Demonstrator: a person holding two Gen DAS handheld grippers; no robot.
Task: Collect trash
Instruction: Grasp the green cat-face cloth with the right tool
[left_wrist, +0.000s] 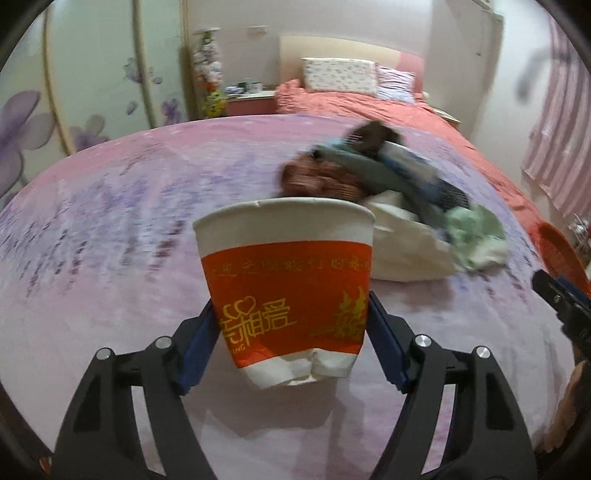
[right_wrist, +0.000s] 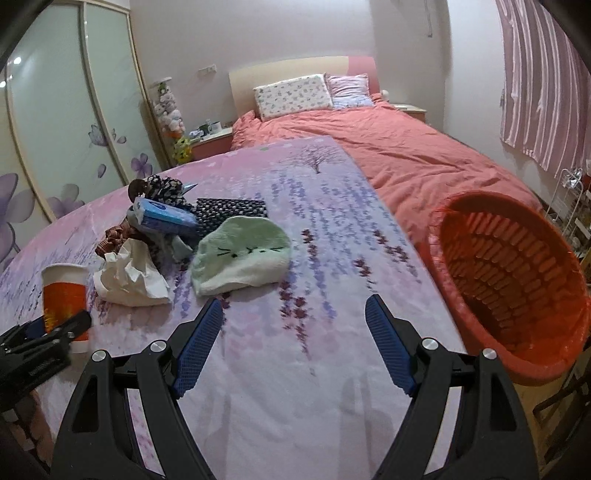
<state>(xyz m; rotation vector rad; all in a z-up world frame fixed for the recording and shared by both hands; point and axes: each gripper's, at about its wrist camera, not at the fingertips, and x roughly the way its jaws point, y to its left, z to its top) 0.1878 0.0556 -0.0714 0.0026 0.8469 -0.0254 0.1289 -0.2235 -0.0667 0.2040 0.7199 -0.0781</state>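
Observation:
A paper cup (left_wrist: 286, 280) with a red band and yellow print stands between the blue pads of my left gripper (left_wrist: 291, 301); both pads touch its sides, and its base is crumpled. In the right wrist view the cup (right_wrist: 64, 291) sits at the left on the lilac sheet (right_wrist: 332, 229), with the left gripper (right_wrist: 55, 332) at its lower part. Crumpled white paper (right_wrist: 129, 277) lies just right of the cup. My right gripper (right_wrist: 293, 306) hovers open over bare sheet, nothing between its fingers. A red slatted basket (right_wrist: 509, 280) stands at the right, off the sheet's edge.
Behind the paper lies a heap: a green towel cap (right_wrist: 240, 254), a blue tissue pack (right_wrist: 166, 218), dark patterned cloth (right_wrist: 229, 208) and brown fabric (right_wrist: 114, 236). A bed with a coral quilt (right_wrist: 406, 155) lies beyond, wardrobe doors (right_wrist: 55, 129) left, striped curtain (right_wrist: 546, 92) right.

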